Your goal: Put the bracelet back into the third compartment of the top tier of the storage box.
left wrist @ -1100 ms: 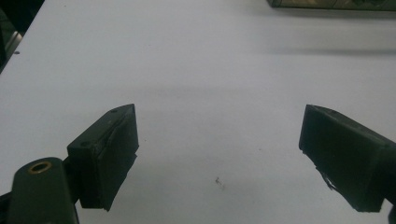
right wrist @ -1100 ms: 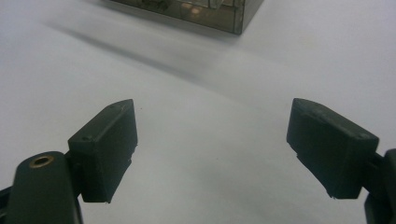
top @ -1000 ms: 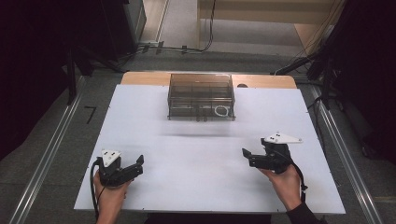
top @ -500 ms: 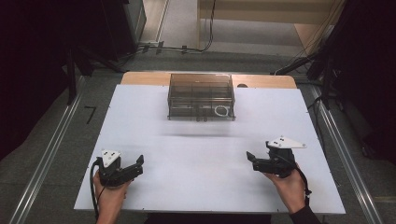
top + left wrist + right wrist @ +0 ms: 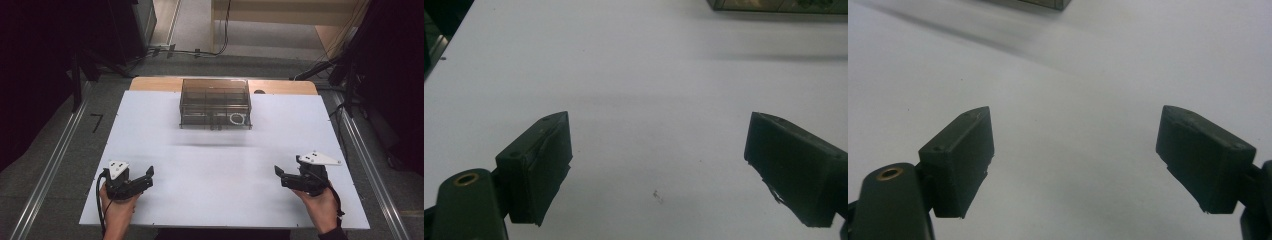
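- My left claw (image 5: 148,176) sat near the desk's (image 5: 215,165) near-left corner, jaws wide apart, nothing between them
- My right claw (image 5: 278,174) sat near the near-right corner, jaws also spread apart and empty
- In the left gripper view the pads (image 5: 541,167) framed bare white desk (image 5: 639,90); same in the right gripper view, pads (image 5: 960,160) over plain desk (image 5: 1073,100)
- The nearest thing was the smoky clear box (image 5: 215,103), standing at the middle of the desk's far edge, well apart from both claws
- The box had inner compartments; a small white ring (image 5: 236,119) showed at its front right, but I couldn't tell which compartment it lay in
- I judged the box rigid hard plastic, probably light, walls smooth so likely slippery under the pads, and could crack if squeezed hard
- Best hold, I reckoned: pinch a side wall or top rim, or take both ends with a claw each, keeping it level so the contents stay put
- No brand, label or writing could be read anywhere; too small and blurred on the box
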A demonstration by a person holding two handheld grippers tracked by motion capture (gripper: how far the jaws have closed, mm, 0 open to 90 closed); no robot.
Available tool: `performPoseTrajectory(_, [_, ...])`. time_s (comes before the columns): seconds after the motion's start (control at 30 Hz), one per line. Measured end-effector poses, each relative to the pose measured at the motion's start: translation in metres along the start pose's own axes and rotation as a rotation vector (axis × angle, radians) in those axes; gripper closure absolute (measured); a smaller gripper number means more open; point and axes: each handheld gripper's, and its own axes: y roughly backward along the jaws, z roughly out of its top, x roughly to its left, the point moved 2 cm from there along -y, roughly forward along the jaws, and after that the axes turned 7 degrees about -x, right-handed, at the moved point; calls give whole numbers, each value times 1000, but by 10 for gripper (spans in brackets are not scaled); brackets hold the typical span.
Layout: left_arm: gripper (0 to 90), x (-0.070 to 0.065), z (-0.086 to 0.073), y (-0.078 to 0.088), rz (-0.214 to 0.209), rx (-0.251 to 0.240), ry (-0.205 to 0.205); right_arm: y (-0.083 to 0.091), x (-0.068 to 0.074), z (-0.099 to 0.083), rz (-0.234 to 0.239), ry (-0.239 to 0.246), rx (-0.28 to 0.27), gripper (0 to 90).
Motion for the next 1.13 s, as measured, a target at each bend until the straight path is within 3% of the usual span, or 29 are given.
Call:
performPoseTrajectory(0.5, [120,0,0,0,-3,-1,2,18,-9,-8,-24,-16,-11,142])
performPoseTrajectory(1.13, [120,-1,0,0,-6,-8,5,38,-30,-23,-70,-54,-11,142])
